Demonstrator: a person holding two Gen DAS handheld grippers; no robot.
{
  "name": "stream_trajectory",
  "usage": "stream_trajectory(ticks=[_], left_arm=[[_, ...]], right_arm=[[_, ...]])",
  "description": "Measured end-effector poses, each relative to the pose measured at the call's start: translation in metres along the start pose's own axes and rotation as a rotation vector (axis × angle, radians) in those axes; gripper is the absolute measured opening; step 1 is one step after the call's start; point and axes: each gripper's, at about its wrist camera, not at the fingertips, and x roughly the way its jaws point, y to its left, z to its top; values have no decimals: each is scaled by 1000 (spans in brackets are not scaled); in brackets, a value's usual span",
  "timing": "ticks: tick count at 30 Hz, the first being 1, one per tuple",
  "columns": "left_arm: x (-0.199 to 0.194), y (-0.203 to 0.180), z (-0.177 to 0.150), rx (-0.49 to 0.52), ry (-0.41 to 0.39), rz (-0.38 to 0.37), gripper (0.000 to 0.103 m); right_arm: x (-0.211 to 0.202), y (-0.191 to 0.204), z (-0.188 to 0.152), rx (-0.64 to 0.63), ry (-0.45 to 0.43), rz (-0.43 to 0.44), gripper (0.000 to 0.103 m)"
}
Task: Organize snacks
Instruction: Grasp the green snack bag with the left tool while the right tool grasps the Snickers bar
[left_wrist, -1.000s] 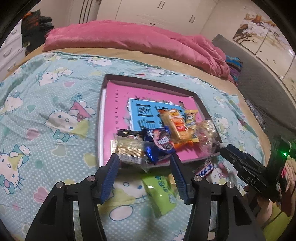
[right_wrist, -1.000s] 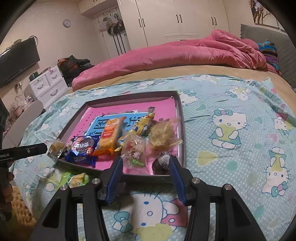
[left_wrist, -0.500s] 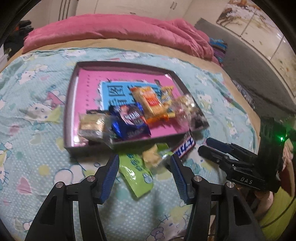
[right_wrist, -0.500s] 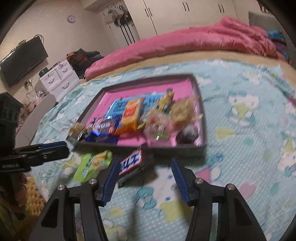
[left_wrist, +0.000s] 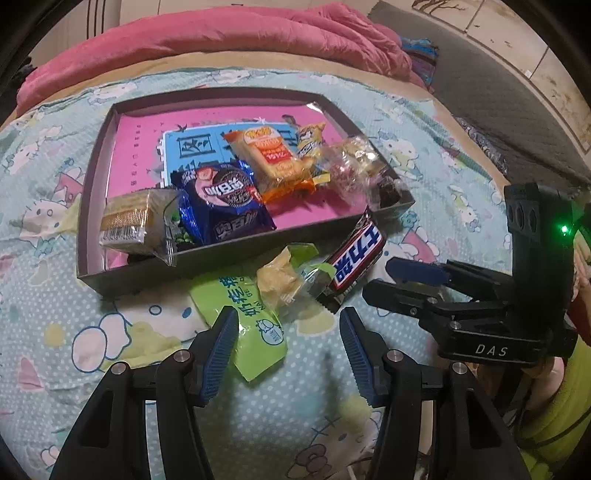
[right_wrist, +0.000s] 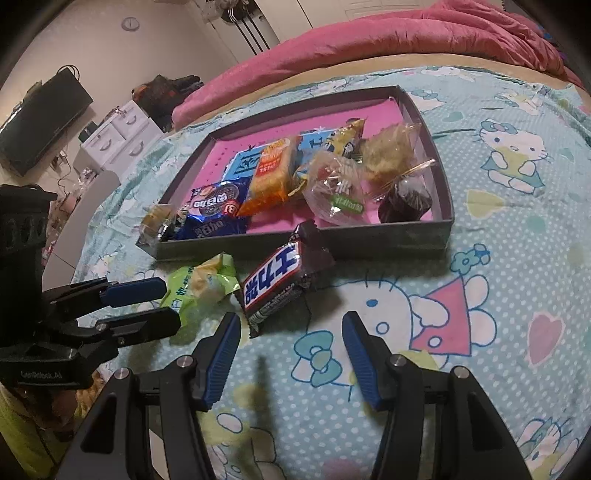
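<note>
A dark tray (left_wrist: 88, 192) with a pink floor sits on the bed and holds a blue cookie pack (left_wrist: 221, 199), an orange cracker pack (left_wrist: 273, 158), a golden wafer pack (left_wrist: 129, 221) and clear-wrapped sweets. In front of the tray lie a green packet (left_wrist: 255, 321), a small yellow wrapped snack (left_wrist: 280, 284) and a chocolate bar (left_wrist: 354, 258). My left gripper (left_wrist: 286, 321) hovers open over the green packet's near end. My right gripper (right_wrist: 290, 325) stands open just short of the chocolate bar (right_wrist: 273, 284), with nothing between its pads. Each gripper shows in the other's view, both open: the right gripper (left_wrist: 376, 280), the left gripper (right_wrist: 170, 302).
The bed is covered by a light blue cartoon-cat sheet (right_wrist: 480, 314), with a pink duvet (left_wrist: 221, 33) bunched at the far end. White drawers (right_wrist: 118, 136) and a wall television (right_wrist: 40, 122) stand beyond the bed's left side. The tray's front wall (right_wrist: 369, 236) rises just behind the loose snacks.
Both grippers have sunk and tipped downward toward the bed's near edge. The loose snacks in front of the tray now lie close to the fingers. Nothing was gripped.
</note>
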Motion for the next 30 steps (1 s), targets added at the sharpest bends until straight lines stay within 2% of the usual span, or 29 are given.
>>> stream_trajectory(ticks=[8,15,16,18,24,30], left_arm=[[11,1,2,5,20,0,59],[19,-1,5,17,25,-5,59],[20,-1,5,18,26,-4,59],[22,-2,6,21,29,-4,59],[28,-5,8,22,28,-13,59],[34,-3,10,5,10,-20,58]], right_arm=[[13,-2,10,-5,-2,-4,57],[23,-1,20,-12,-14,42,57],[24,-1,20,-13,-14,54,55],[25,1,21,-20,-16,76,40],[25,1,22,-9,-29,129,29],[15,7,25,-40,-77,139,20]])
